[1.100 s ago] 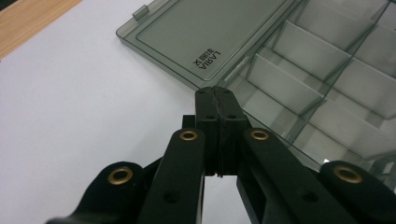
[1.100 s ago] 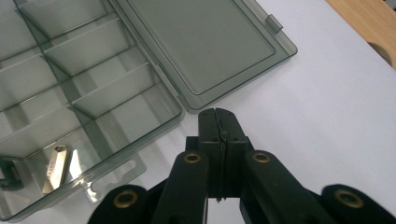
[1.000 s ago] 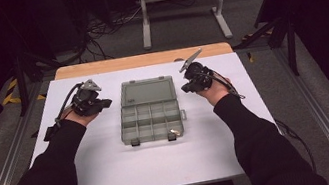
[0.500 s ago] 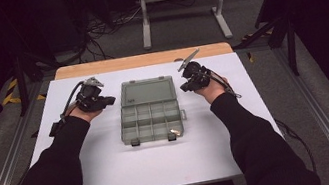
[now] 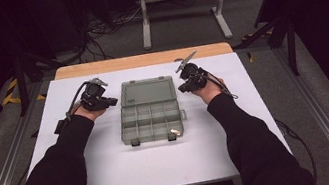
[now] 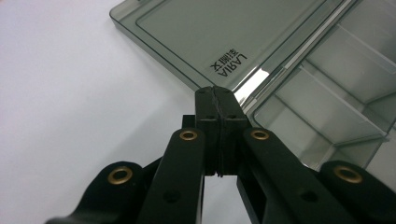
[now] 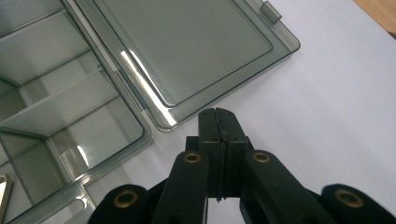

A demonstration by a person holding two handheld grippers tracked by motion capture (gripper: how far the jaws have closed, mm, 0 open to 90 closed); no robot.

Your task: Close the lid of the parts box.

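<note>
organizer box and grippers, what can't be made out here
- Small shiny piece in the box: too small in the high view; cut off by the edge in the right gripper view.
- Whether the shut left gripper touches the box: its own jaws hide the contact.

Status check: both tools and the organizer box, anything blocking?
Left tool shut, empty, at the lid's hinge corner. Right tool shut, empty, opposite side. Organizer box open, lid flat on the table. Nothing blocking.
</note>
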